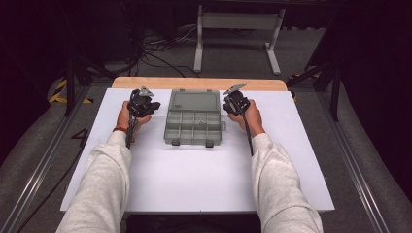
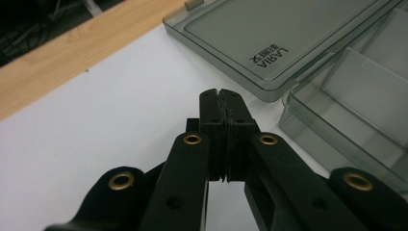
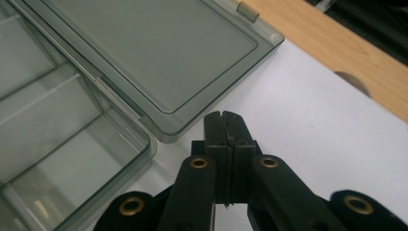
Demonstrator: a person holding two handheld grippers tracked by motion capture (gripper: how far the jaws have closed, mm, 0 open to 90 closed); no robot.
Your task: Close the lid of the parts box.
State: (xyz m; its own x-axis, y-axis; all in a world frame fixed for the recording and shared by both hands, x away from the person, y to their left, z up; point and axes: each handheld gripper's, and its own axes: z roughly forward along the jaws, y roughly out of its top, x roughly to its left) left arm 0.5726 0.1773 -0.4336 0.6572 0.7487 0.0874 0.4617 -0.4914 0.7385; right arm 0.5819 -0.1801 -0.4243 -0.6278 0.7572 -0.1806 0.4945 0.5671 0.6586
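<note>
A clear grey plastic organizer box (image 1: 194, 127) lies open in the middle of the white table top, its lid (image 1: 194, 101) folded flat away from me. The divided tray looks empty. My left gripper (image 1: 154, 103) rests just left of the box, shut with nothing between its jaws. In the left gripper view its tips (image 2: 222, 94) point at the lid's near corner (image 2: 269, 91), a short gap away. My right gripper (image 1: 226, 101) sits just right of the box, also shut and empty. Its tips (image 3: 224, 117) stand close to the lid's corner (image 3: 168, 134) in the right gripper view.
The white sheet (image 1: 194, 179) covers a wooden table whose bare far edge (image 1: 199, 83) shows behind the box. Dark floor, cables and a white frame leg (image 1: 198, 43) lie beyond. Wide bare room spreads in front of the box.
</note>
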